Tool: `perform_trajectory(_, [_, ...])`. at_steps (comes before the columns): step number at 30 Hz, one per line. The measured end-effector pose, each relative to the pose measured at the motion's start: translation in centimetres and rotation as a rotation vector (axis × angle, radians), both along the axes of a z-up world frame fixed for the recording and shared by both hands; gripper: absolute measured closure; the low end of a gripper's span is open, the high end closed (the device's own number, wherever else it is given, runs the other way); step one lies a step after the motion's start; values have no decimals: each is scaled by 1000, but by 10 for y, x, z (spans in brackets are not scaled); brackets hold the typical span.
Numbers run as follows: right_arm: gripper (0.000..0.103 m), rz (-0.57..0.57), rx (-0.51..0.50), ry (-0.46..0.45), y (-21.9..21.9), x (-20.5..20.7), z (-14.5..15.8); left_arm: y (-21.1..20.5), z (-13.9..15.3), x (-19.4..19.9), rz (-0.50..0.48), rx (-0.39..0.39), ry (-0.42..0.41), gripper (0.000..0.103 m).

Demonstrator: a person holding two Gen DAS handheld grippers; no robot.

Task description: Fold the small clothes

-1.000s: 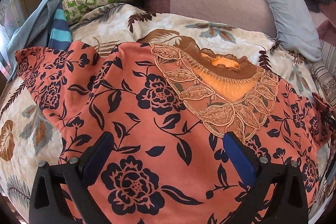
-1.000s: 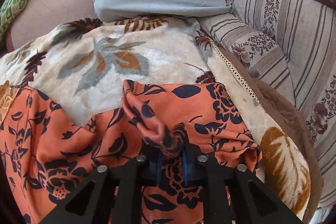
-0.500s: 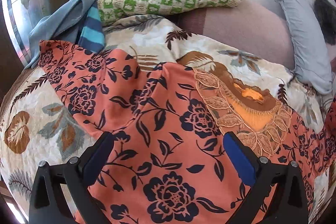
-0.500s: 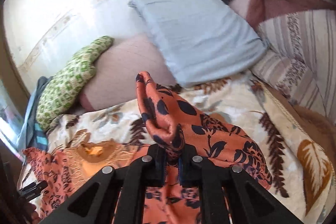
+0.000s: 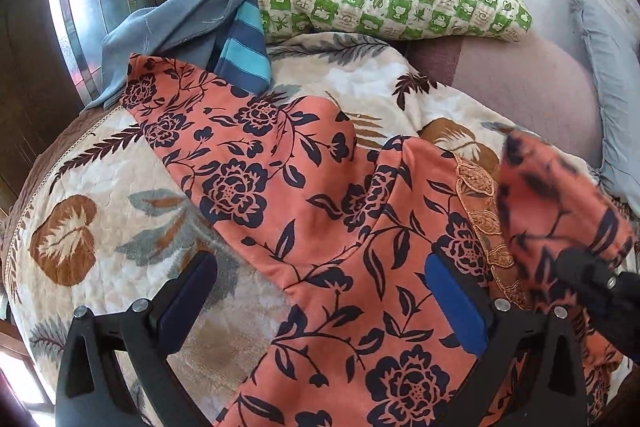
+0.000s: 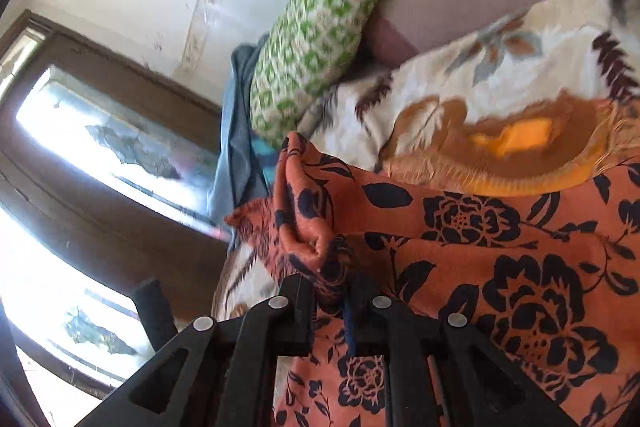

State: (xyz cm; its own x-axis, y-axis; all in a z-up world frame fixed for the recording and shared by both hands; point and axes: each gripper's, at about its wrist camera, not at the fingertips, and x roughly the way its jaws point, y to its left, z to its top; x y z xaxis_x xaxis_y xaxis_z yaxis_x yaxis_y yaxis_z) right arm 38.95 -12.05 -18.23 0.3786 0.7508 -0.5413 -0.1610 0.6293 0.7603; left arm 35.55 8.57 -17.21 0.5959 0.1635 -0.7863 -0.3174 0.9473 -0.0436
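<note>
Swung across since a second ago, the right gripper (image 6: 332, 301) has carried a bunched sleeve of the orange floral top (image 5: 320, 227) from the far side of the bed (image 5: 100, 187) over toward the collar (image 6: 508, 139), and its view now faces the window (image 6: 80, 167) and the green pillow (image 6: 320, 39). The left gripper (image 5: 320, 303) has drifted sideways, so the other sleeve, not the collar, now lies ahead of it.

Right jaws: nearly closed, just starting to part, with a wad of sleeve fabric pinched between them. Left jaws: wide open, hovering above the top, holding nothing.

The top lies spread on the floral blanket. From the left jaws, its free sleeve runs away and to the left, long axis diagonal, ending near the striped cloth (image 5: 244, 59). Directly under these jaws is the seam where that sleeve meets the body. The carried sleeve shows blurred just right of the left jaws, over the lace collar.

The left hand is clearly nearer the unfolded sleeve, so that fold looks like its job next.
</note>
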Motion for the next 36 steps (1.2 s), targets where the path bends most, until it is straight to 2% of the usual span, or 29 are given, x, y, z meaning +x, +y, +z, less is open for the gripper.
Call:
perform_trajectory(3, [88, 18, -31, 68, 2, 5, -6, 4, -1, 1, 10, -2, 2, 0])
perform_trajectory(6, [88, -29, -51, 5, -25, -3, 4, 6, -4, 4, 15, -16, 15, 0])
perform_trajectory(8, [80, -58, -23, -19, -56, -10, 12, 5, -6, 7, 13, -26, 22, 0])
perform_trajectory(9, [74, -66, 11, -25, -65, -14, 14, 5, -6, 8, 14, -30, 24, 0])
perform_trajectory(11, [18, -107, 82, -42, -83, -19, 17, 3, -8, 10, 13, -42, 33, 0])
perform_trajectory(12, [16, -136, 116, -63, -88, -22, 19, 2, -9, 11, 9, -48, 36, 0])
perform_trajectory(14, [16, -111, 158, -75, -92, -23, 24, -3, -10, 11, -6, -38, 41, 0])
perform_trajectory(16, [16, -130, 138, -101, -97, -26, 33, -8, -11, 12, -30, -17, 43, 0])
perform_trajectory(18, [16, -183, 18, -131, -102, -31, 41, -10, -11, 14, -52, -28, 40, 0])
perform_trajectory(20, [18, -248, -128, -117, -111, -33, 39, -9, -9, 14, -77, -87, 25, 0])
perform_trajectory(22, [19, -294, -198, -108, -127, -34, 33, -9, -7, 15, -94, -131, 16, 0])
perform_trajectory(24, [25, -337, -267, -86, -147, -32, 27, -10, -9, 17, -106, -141, 32, 0])
perform_trajectory(26, [38, -377, -300, -39, -170, -28, 16, -9, -18, 22, -113, -151, 74, 0])
perform_trajectory(27, [41, -399, -308, -16, -181, -26, 9, -8, -25, 25, -112, -152, 106, 0])
perform_trajectory(28, [45, -419, -318, 10, -192, -25, 2, -7, -31, 28, -113, -155, 135, 3])
perform_trajectory(30, [48, -461, -312, 74, -209, -21, -13, -5, -42, 33, -115, -180, 174, 26])
perform_trajectory(31, [48, -468, -284, 103, -214, -19, -20, -6, -46, 35, -121, -186, 188, 43])
perform_trajectory(32, [48, -461, -260, 120, -214, -16, -26, -8, -49, 36, -129, -183, 194, 49])
perform_trajectory(33, [48, -448, -258, 125, -212, -12, -30, -11, -51, 38, -139, -169, 193, 50])
perform_trajectory(36, [48, -412, -333, 151, -200, 1, -45, -24, -52, 41, -177, -111, 176, 60])
